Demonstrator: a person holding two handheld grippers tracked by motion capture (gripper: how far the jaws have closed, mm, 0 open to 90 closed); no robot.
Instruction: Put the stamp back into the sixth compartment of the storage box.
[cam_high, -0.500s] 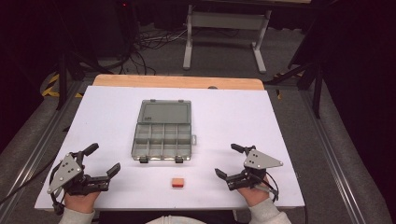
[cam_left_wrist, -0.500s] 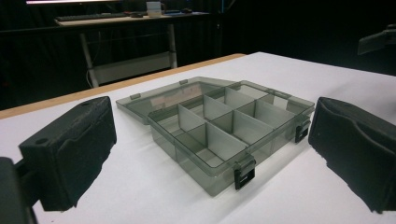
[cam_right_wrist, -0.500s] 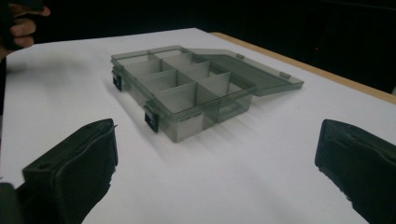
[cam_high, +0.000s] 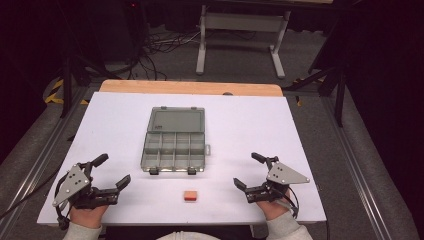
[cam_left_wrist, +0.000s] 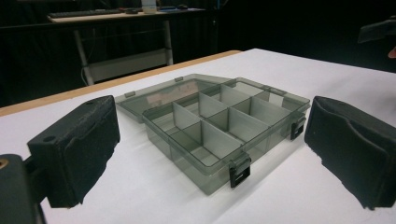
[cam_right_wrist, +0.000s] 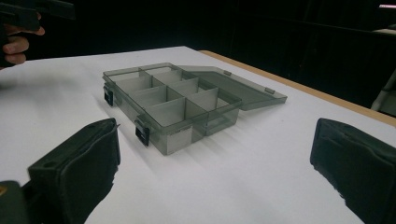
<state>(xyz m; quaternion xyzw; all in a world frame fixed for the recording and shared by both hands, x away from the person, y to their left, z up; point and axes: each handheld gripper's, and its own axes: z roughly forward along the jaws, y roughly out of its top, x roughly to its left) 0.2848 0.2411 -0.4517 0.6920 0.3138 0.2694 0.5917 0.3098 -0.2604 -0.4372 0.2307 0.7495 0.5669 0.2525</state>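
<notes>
Compartment box (cam_high: 174, 141) — mid-table, lid laid flat, cells empty for filling | orange block (cam_high: 189, 195) — near front edge, reachable | left gripper (cam_high: 113, 171), right gripper (cam_high: 248, 170) — both agape, holding nothing.

We saw the white table (cam_high: 250, 130) lit brightly and evenly from above, while the surroundings stayed nearly black. The box (cam_left_wrist: 219, 126) cast only soft, faint shadows. Both gripper views were grainy, their near jaws slightly soft; the high view looked mildly blurred.

A metal-legged bench (cam_high: 242, 22) and loose cables (cam_high: 155, 47) sit on the floor beyond the table.
</notes>
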